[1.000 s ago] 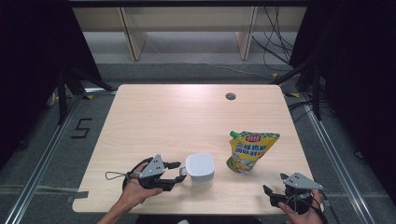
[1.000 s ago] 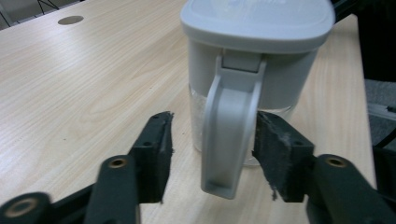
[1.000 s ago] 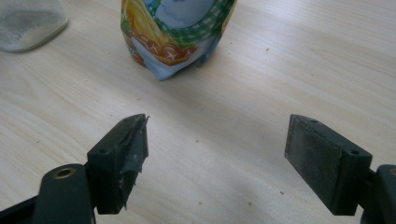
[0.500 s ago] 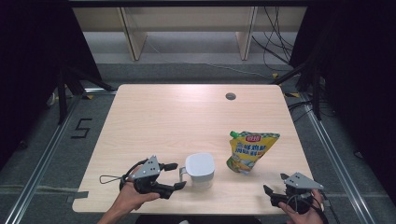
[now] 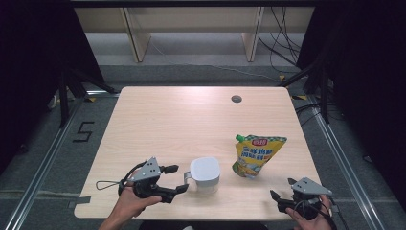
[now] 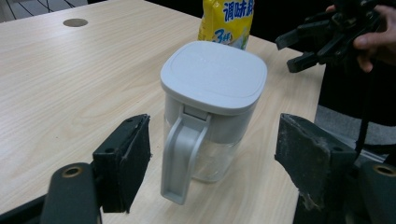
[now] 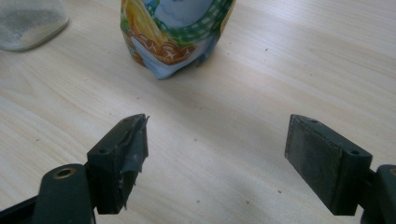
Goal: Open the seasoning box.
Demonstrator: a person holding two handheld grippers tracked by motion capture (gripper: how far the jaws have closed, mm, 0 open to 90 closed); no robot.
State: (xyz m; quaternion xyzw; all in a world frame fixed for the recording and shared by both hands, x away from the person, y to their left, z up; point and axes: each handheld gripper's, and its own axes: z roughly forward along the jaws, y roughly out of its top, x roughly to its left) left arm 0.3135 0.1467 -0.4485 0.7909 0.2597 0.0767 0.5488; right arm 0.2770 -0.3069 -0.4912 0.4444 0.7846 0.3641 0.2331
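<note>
- The small clear plastic jug with a white square lid and a white handle (image 5: 205,174) is standing upright on the light wooden table (image 5: 182,124), near the table's 6 o'clock edge in the high view.
- The left gripper (image 5: 173,179) is staying at 9 o'clock of the jug, and its jaws have just been opening; they are now spread wide.
- In the left gripper view the jug's handle (image 6: 182,158) is sitting between the two black pads (image 6: 127,161), but the pads are not pressing it; a gap is showing on both sides, so the gripper is released.
- The yellow soft pouch with a green cap and printed label (image 5: 257,154) is lying at about 2 o'clock of the jug, near it but apart.
- The right gripper (image 5: 281,201) is resting in the hand at the table's 5 o'clock corner, at 5 o'clock of the pouch and apart from it.
- In the right gripper view its jaws are standing wide open with bare table between them, and the lower end of the pouch (image 7: 173,37) is showing ahead at 12 o'clock.
- A small round dark hole (image 5: 236,99) is sitting in the tabletop toward 1 o'clock, well apart from the jug.
</note>
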